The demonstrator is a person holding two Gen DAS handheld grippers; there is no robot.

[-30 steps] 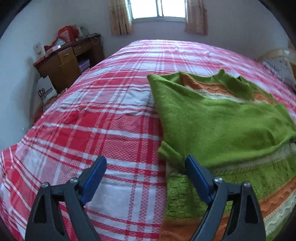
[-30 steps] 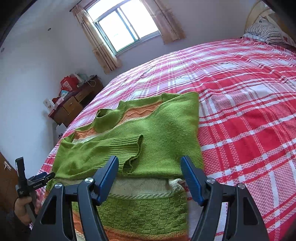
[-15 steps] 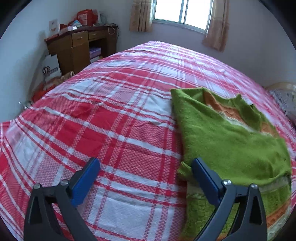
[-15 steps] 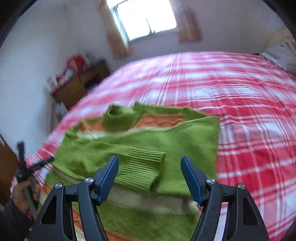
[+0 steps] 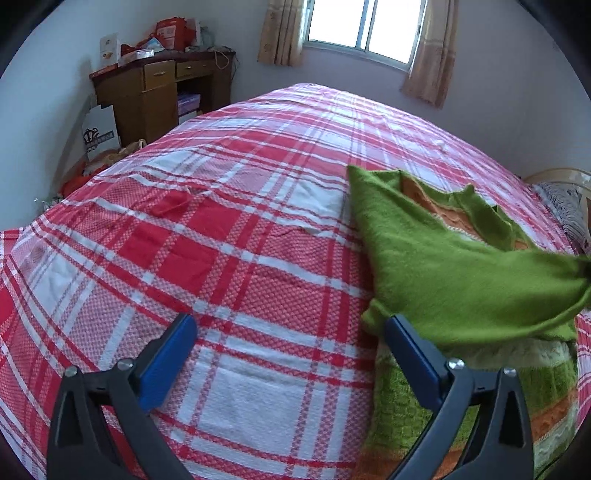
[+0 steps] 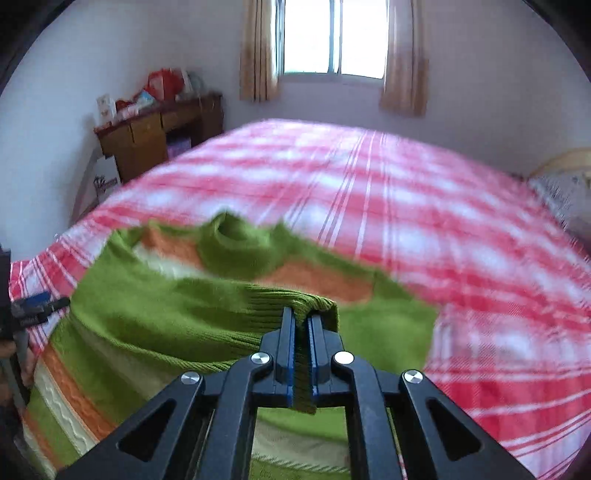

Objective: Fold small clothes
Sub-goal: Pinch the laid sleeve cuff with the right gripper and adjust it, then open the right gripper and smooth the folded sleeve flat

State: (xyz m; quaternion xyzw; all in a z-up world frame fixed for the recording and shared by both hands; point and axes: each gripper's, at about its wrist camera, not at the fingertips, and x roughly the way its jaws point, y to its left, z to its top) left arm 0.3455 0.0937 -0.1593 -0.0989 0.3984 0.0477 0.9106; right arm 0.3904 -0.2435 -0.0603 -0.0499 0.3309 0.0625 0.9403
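Observation:
A green sweater (image 5: 443, 273) with orange and cream stripes lies on the red plaid bed (image 5: 229, 258). My right gripper (image 6: 301, 325) is shut on the ribbed cuff (image 6: 295, 299) of the green sleeve and holds it lifted above the sweater's body (image 6: 147, 314). In the left wrist view that sleeve stretches up toward the right edge. My left gripper (image 5: 288, 332) stands wide open over the bedsheet, its right finger (image 5: 410, 354) at the sweater's folded left edge, with nothing between the pads. The left gripper (image 6: 37, 302) also shows at the left edge of the right wrist view.
A wooden desk (image 5: 162, 92) piled with red and white items stands against the far left wall. A curtained window (image 5: 358, 29) is behind the bed. A pillow (image 5: 569, 210) lies at the right. Bags (image 5: 99, 129) sit on the floor beside the desk.
My right gripper closed on the sleeve cuff and lifted it. The left gripper slid left off the sweater, rolled a little, and opened slightly wider.

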